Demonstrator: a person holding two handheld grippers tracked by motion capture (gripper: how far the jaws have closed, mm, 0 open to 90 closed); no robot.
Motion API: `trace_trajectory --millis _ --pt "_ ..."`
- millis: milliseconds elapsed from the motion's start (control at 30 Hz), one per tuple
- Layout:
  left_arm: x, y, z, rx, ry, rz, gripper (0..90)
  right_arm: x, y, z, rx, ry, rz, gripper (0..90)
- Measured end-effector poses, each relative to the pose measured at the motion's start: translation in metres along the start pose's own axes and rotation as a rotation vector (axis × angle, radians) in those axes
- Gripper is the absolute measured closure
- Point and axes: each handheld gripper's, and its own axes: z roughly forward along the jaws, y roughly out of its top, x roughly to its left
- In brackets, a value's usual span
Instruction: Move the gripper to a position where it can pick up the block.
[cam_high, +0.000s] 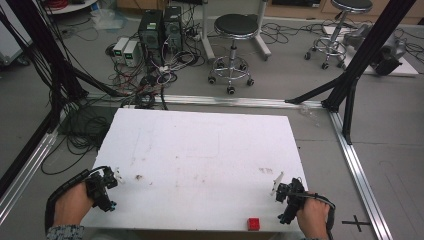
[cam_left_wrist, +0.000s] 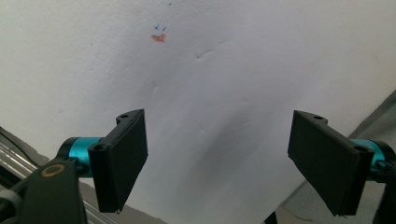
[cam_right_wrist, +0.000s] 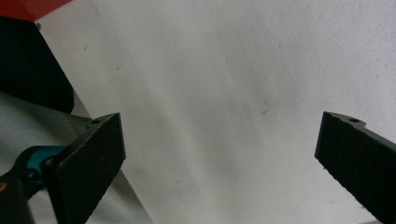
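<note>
white table (cam_high: 200, 150), red block (cam_high: 253, 223) at near edge

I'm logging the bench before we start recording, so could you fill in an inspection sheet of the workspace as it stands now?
Surface: white foam-like board tabletop, faintly stained, with a small reddish mark.
Job's things: small red square block near the front edge, by the right hand.
Clutter: nothing seen on the board.
Grippers: left gripper at the front left corner, jaws apart and empty; right gripper at the front right, jaws apart and empty.
Cables: black cable trails from the left gripper; tangled wires on the floor behind.
Surroundings: two black round stools, computer towers, black frame struts.
</note>
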Motion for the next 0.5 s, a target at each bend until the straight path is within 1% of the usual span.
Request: trace_trajectory --millis 167,267,433,500 --pt "0.0002 -0.0005 -0.0012 0.001 0.002 -0.001 20.3 -0.0002 -0.0019 -0.0011 -0.007 0.002 0.000 0.8" --pt "-0.0002 0.0004 -0.0007 -0.007 0.002 -0.001 20.2 -0.0003 -0.0039 -0.0021 -0.006 -0.002 0.006 0.8" --pt "0.0005 0.0011 -0.0004 -0.006 -0.004 0.001 20.3 -0.0009 -0.0052 -0.0025 -0.006 -0.005 0.004 0.8" --pt "0.0005 0.0004 0.0000 -0.009 -0.009 -0.006 20.3 -0.0010 -0.0052 -0.0019 -0.007 -0.004 0.001 0.8"
